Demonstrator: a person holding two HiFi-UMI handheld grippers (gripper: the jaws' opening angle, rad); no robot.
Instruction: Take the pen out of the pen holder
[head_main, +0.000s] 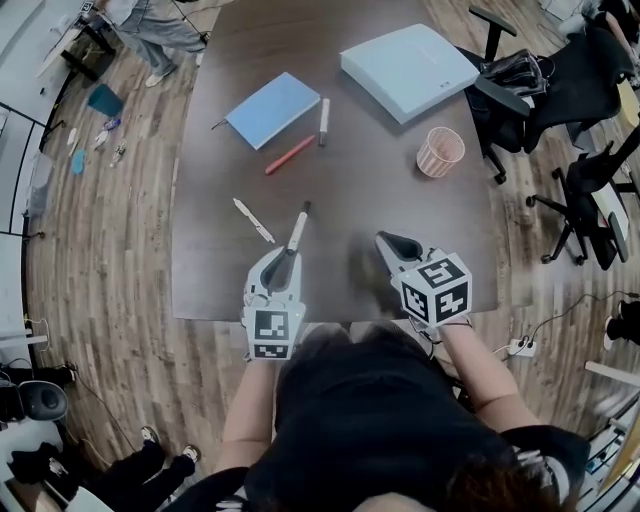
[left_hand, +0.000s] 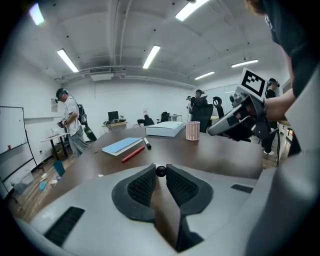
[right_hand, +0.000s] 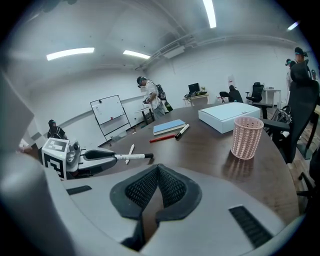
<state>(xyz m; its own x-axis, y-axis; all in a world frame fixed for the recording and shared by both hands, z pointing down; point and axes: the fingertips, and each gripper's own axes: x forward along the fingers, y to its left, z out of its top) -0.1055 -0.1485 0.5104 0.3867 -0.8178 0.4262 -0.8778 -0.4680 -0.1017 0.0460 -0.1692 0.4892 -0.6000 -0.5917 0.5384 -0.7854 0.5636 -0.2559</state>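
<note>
The pink mesh pen holder (head_main: 440, 151) (right_hand: 245, 137) (left_hand: 192, 131) stands upright on the dark table (head_main: 350, 190), right of centre, and nothing shows above its rim. My left gripper (head_main: 285, 260) (left_hand: 160, 168) (right_hand: 111, 156) is shut on a white pen with a black tip (head_main: 298, 228) (right_hand: 127, 156). The pen sticks out forward over the table's near part. In the left gripper view only its black end (left_hand: 160, 171) shows between the pads. My right gripper (head_main: 386, 241) (right_hand: 158, 168) (left_hand: 221, 129) is shut on nothing, near the front edge and well short of the holder.
A blue notebook (head_main: 272, 108), a red pen (head_main: 290, 155) and a marker (head_main: 323, 121) lie at the far left of the table. A white box (head_main: 408, 70) sits at the back, and a white pen (head_main: 253, 220) lies near my left gripper. Office chairs (head_main: 540, 80) stand right of the table.
</note>
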